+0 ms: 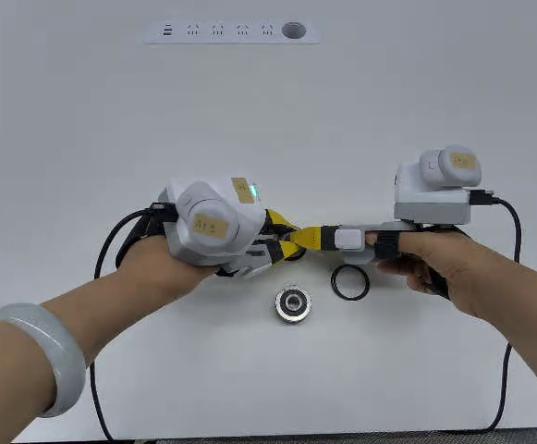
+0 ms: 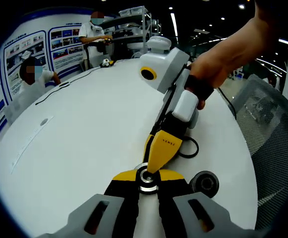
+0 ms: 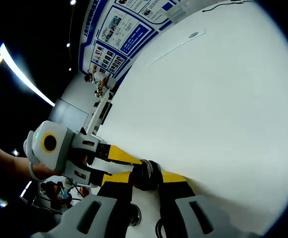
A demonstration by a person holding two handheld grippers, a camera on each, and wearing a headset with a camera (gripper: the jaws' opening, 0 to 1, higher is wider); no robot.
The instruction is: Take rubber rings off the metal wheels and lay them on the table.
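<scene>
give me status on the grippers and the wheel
Left gripper and right gripper both shut on one wheel between them. One rubber ring already off, lying on table beside second wheel. Nothing blocking.

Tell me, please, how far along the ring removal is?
One loose ring already lies on the table beside a bare-looking wheel. The left gripper and right gripper both clamp a second wheel, its ring seemingly on. Left to do: pulling it off and laying it down.

Left gripper [image 2: 147, 177] clamps wheel [image 2: 146, 182]; right gripper [image 2: 153, 165] grips it.
</scene>
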